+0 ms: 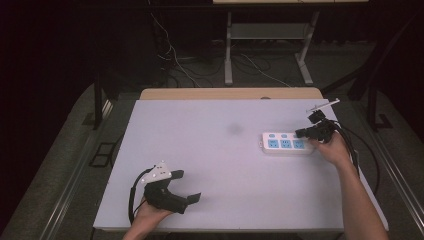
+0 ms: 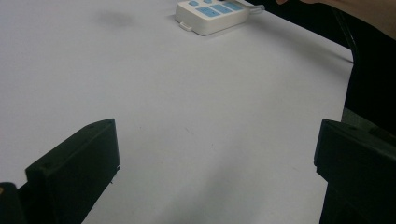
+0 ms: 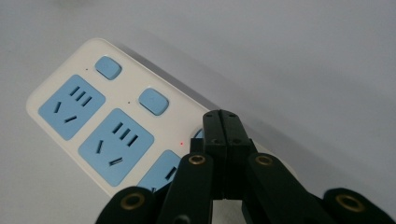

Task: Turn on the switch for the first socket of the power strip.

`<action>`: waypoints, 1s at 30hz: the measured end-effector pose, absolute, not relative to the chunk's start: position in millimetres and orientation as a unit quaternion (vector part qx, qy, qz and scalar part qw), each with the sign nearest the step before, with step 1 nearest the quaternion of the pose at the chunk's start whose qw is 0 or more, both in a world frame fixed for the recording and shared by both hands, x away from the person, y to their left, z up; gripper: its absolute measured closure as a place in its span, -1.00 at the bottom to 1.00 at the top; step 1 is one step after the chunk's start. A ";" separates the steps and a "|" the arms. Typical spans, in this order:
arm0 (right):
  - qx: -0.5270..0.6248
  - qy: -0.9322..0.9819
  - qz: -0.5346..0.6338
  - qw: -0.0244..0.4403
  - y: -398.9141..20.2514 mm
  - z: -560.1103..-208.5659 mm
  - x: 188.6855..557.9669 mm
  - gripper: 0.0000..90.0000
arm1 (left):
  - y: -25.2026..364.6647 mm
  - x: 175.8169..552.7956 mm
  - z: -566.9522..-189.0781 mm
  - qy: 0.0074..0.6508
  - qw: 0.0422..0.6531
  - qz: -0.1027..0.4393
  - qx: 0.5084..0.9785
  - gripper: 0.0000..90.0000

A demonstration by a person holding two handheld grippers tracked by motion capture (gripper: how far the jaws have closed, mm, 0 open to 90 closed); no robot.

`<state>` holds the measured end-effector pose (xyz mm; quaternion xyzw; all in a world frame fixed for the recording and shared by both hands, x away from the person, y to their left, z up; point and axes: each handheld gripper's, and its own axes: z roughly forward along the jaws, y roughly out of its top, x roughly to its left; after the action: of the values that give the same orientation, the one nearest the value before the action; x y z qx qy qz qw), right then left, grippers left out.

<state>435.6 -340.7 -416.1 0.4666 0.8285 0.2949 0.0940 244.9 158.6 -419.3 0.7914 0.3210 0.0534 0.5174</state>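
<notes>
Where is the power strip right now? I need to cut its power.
In the high view the power strip lies at the table's right side, under the shut right gripper.

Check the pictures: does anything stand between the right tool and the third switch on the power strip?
Nothing visible does. The right tool, jaws shut together, sits directly over the third blue switch of the power strip, hiding most of it; whether it touches cannot be told. A small red light glows beside it.

Third switch [image 3: 200, 134] hidden behind closed hand-held gripper [image 3: 227, 122].
</notes>
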 end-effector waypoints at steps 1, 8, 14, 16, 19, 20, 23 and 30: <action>0.471 0.825 0.301 0.087 -342.4 -416.5 436.2 1.00 | 159.3 244.9 -419.2 0.321 0.517 0.054 0.791 -1.00; 0.481 0.815 0.314 0.073 -347.2 -417.6 436.4 1.00 | 161.6 247.3 -419.9 0.326 0.519 0.052 0.788 -1.00; 0.484 0.815 0.306 0.086 -343.5 -414.4 433.8 1.00 | 160.3 246.2 -419.5 0.324 0.519 0.052 0.789 -1.00; 0.484 0.817 0.303 0.085 -342.6 -413.7 433.4 1.00 | 160.7 246.1 -419.3 0.324 0.521 0.052 0.788 -1.00; 0.476 0.815 0.318 0.085 -339.8 -409.7 430.4 1.00 | 162.0 247.1 -419.6 0.327 0.521 0.051 0.786 -1.00; 0.476 0.815 0.319 0.084 -338.8 -408.3 430.1 1.00 | 162.1 247.4 -419.7 0.328 0.521 0.051 0.787 -1.00; 0.477 0.815 0.319 0.083 -337.7 -404.3 429.0 1.00 | 162.0 247.5 -419.8 0.328 0.521 0.051 0.786 -1.00; 0.482 0.809 0.325 0.082 -338.5 -397.5 423.7 1.00 | 161.2 246.8 -419.7 0.327 0.521 0.051 0.786 -1.00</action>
<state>423.7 -338.5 -397.5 0.4822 0.8093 0.3250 0.0823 246.8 161.2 -419.7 0.7864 0.3272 0.0512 0.5215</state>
